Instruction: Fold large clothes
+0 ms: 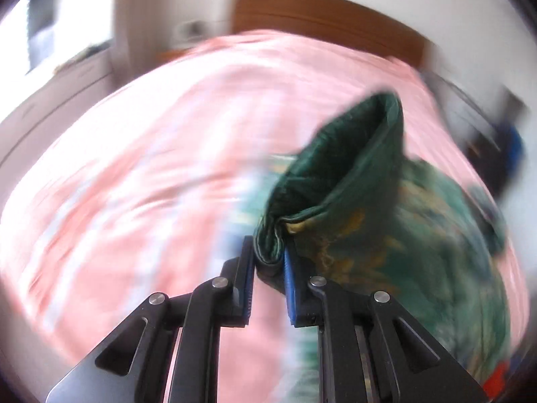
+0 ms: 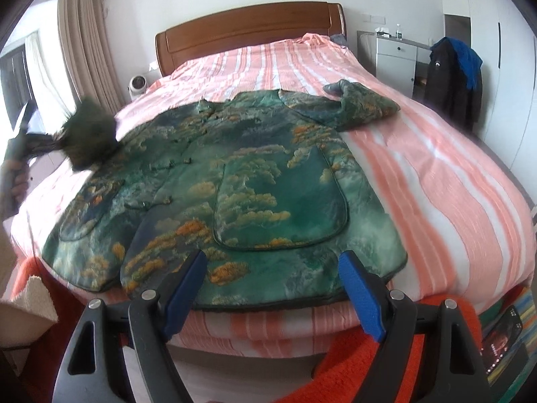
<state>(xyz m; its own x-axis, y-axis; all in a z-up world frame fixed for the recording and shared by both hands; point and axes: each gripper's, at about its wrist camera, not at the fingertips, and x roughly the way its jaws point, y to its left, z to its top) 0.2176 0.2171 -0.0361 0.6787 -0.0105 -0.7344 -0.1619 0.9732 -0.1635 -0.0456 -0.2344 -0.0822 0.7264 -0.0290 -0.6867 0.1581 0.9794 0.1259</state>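
While the left gripper (image 1: 269, 257) clamps the jacket's cuff (image 1: 268, 248), lifting that sleeve, the jacket (image 2: 235, 181) lies flat on the bed (image 2: 436, 174) ahead of the right gripper (image 2: 273, 263), jaws open and empty.

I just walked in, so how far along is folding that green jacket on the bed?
Done: the jacket lies spread flat on the bed.
In hand: the left gripper is shut on one sleeve cuff, lifted off the bed.
Left: the other sleeve lies unfolded, the body unfolded, and the right gripper hangs open, empty.
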